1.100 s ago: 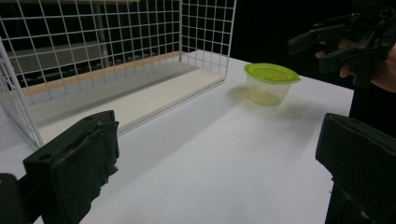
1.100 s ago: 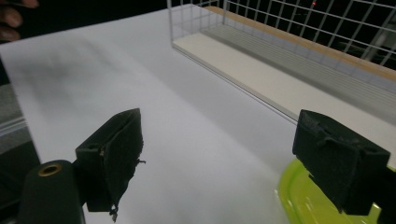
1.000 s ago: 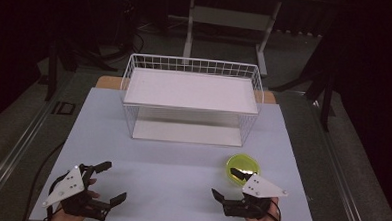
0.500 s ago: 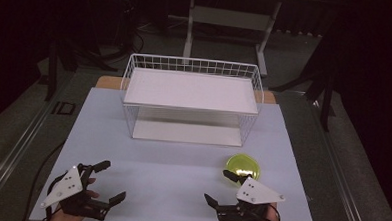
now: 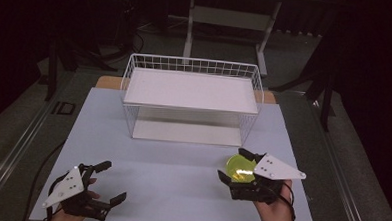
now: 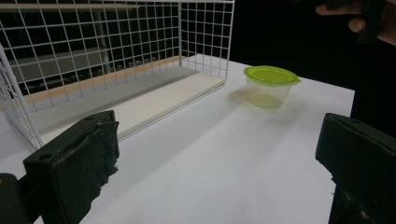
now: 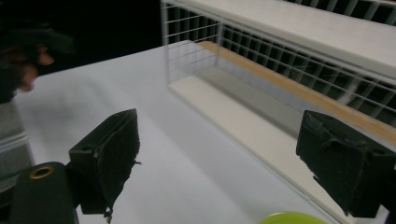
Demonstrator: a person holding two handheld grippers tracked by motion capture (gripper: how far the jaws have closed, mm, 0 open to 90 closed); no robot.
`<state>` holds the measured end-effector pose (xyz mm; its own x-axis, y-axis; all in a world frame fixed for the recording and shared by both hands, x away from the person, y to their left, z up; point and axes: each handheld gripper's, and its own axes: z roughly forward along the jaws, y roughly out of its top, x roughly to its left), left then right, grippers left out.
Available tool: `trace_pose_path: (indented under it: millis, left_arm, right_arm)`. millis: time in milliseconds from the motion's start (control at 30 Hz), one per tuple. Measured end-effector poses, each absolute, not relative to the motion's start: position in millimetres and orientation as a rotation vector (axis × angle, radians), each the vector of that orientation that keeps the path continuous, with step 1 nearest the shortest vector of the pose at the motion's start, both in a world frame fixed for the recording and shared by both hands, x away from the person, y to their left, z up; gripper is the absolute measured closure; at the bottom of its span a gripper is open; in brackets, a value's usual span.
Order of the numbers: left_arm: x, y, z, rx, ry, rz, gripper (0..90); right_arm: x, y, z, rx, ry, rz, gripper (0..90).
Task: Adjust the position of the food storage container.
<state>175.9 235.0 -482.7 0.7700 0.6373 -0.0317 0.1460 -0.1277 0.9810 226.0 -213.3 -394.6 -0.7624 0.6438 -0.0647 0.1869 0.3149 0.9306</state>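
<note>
A small clear container with a lime-green lid (image 5: 239,168) stands on the white table (image 5: 181,165), front right. My right gripper (image 5: 231,164) is open, with one jaw on each side of the container; I cannot tell whether they touch it. In the right gripper view the lid (image 7: 289,218) peeks in at the bottom edge, below the wide-open right gripper (image 7: 224,163). My left gripper (image 5: 115,179) rests open and empty at the front left. In the left gripper view the container (image 6: 271,86) stands well ahead of the open left gripper (image 6: 219,154).
A white wire rack (image 5: 192,98) with a flat white shelf on top stands in the middle of the table, its open lower level facing me. It also fills the left of the left gripper view as the wire rack (image 6: 116,70). Dark floor and table legs surround the table.
My right gripper has moved forward to the container, and its jaws now flank it. The left gripper has hardly moved.
</note>
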Motion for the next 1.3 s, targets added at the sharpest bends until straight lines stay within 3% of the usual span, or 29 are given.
trace_pose_path:
  millis: [300, 433, 467, 567, 700, 933, 1200, 1300]
  left_arm:
    - [177, 232, -485, 1.694, 0.607, 0.486, 0.4]
    - [177, 232, -486, 1.69, 0.609, 0.475, 0.4]
    - [177, 232, -486, 1.687, 0.611, 0.472, 0.4]
    - [177, 232, -485, 1.683, 0.609, 0.472, 0.4]
    - [177, 232, -485, 1.685, 0.6, 0.473, 0.4]
    - [177, 231, -485, 1.685, 0.602, 0.463, 0.4]
    - [178, 231, -486, 1.683, 0.603, 0.454, 0.4]
    - [178, 232, -486, 1.684, 0.605, 0.453, 0.4]
  right_arm:
    - [247, -223, -396, 0.757, 2.147, 1.423, 13.9]
    - [257, -231, -401, 0.793, 2.116, 1.411, 19.2]
    - [261, -236, -403, 0.821, 2.101, 1.406, 26.0]
    - [263, -241, -404, 0.851, 2.097, 1.377, 31.3]
    - [261, -251, -411, 0.897, 2.048, 1.282, 49.6]
    - [265, -270, -426, 1.007, 2.035, 1.256, 61.1]
    - [264, -293, -450, 1.098, 2.062, 1.152, 87.2]
    - [262, -301, -457, 1.13, 2.072, 1.123, 90.0]
